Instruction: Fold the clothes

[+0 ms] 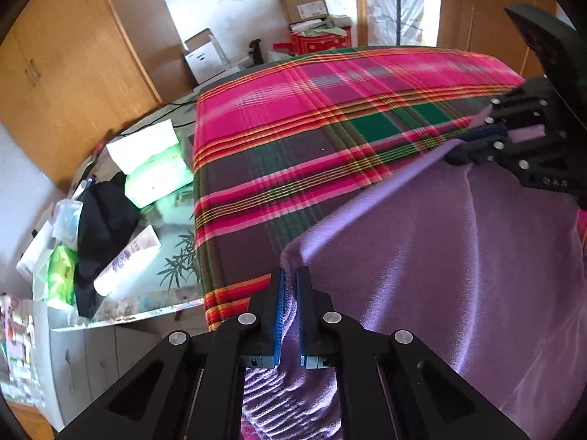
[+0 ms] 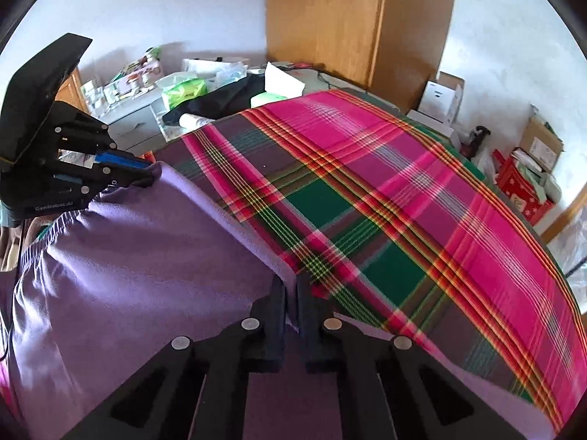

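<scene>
Over the plaid sheet (image 1: 293,139) that covers the bed, a purple garment (image 1: 458,256) is held up by both grippers, its top edge stretched in a straight line between them. Left gripper (image 1: 290,278): fingers narrow, blue pads (image 1: 279,315) pressed on one corner of the garment, with bunched, ribbed cloth showing between and under the jaws. Right gripper (image 2: 291,286): fingers narrow, clamped on the opposite corner; from the left wrist view it appears at the far end of the taut edge (image 1: 473,146), with cloth gripped between its fingers. Below the held edge the garment hangs in soft vertical folds and lies over the near part of the sheet. Beside the sheet, on its left as the left wrist view shows it, stands a glass-topped desk (image 1: 176,256) carrying a black cloth (image 1: 99,227), a white tube (image 1: 128,256) and green packets (image 1: 157,176). Beyond the desk stands a wooden wardrobe (image 1: 73,73). Past the far end of the sheet, cardboard boxes (image 1: 304,5) and a red box (image 1: 323,42) stand against the wall.
</scene>
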Demonstrator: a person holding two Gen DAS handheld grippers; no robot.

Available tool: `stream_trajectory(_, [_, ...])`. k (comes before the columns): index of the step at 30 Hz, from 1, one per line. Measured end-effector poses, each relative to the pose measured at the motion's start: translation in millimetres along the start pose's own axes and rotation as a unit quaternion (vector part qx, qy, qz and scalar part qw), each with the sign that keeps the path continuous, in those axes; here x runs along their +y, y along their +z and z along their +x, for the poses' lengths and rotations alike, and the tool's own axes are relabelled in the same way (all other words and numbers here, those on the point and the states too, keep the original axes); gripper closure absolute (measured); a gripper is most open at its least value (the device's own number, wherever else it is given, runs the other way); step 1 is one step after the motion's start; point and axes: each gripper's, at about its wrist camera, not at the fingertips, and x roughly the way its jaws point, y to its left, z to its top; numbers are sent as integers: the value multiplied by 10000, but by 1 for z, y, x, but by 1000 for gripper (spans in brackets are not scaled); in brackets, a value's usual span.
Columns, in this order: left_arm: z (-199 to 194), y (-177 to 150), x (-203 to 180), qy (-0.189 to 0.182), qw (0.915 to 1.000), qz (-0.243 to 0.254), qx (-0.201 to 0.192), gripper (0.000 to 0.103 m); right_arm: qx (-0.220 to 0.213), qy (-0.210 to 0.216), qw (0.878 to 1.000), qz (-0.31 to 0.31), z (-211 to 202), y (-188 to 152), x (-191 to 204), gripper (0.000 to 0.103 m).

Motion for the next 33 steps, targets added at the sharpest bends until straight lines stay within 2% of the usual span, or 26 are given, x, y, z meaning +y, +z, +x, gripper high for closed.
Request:
stream_trajectory(14, [-44, -15, -5, 332, 9977, -360, -468, 98, -651, -176, 9964, 508, -78, -20, 45, 99])
stream_trajectory(33, [-100, -54, -19, 425, 9937, -647, -807, 100, -1018, -376, 9933, 392, -143, -54, 123, 99])
